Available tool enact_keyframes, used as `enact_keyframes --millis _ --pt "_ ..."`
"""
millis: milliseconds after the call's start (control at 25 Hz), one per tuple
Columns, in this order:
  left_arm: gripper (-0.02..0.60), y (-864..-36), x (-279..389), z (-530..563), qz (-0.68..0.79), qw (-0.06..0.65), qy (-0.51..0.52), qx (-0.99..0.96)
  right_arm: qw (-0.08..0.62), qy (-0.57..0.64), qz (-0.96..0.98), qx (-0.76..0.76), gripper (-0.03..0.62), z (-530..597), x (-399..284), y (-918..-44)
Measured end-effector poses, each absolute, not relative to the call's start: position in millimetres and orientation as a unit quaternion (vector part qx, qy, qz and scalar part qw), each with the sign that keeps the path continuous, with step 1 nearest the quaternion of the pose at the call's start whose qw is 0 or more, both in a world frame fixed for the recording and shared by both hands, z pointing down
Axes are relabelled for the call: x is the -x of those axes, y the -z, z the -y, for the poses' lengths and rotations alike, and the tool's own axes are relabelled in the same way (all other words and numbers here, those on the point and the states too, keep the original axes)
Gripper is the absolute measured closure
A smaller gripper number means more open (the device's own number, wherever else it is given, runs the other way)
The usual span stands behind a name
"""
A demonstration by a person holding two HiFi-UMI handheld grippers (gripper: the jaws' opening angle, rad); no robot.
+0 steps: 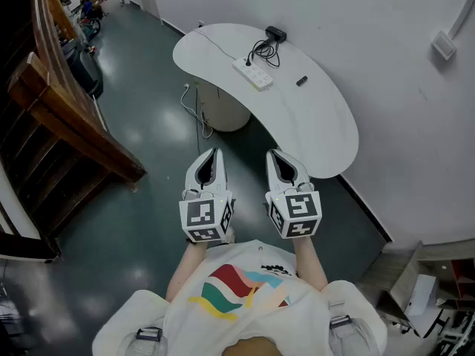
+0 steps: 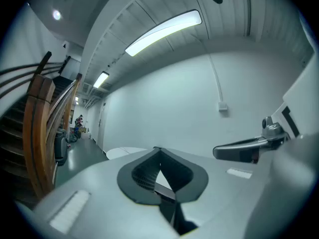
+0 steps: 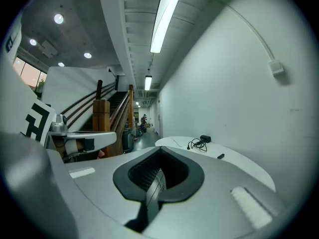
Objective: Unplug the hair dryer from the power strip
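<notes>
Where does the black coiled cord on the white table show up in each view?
Head view: black coiled cord at top centre, on the white table.
Left gripper view: not in it.
Right gripper view: the cord lies right of centre.
Shared landmark: wooden staircase, at left in all three.

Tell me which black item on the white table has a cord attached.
The black block at the table's far end: a tangled cord runs from it toward the power strip. The small black piece lies alone, cordless.
</notes>
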State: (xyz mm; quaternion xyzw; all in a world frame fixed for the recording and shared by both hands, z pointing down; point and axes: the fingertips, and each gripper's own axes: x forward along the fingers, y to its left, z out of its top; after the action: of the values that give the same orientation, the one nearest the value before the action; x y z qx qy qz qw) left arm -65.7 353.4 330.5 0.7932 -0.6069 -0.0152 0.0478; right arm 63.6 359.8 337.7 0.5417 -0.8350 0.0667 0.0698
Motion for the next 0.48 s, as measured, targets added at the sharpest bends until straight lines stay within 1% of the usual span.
enact_keyframes --millis 480 --pt "0.583 -334.5 78.4 -336.6 0.606 0.055 0.013 -0.794 0.081 -0.069 0.837 -0.537 0.583 -343.4 -51.1 -344.0"
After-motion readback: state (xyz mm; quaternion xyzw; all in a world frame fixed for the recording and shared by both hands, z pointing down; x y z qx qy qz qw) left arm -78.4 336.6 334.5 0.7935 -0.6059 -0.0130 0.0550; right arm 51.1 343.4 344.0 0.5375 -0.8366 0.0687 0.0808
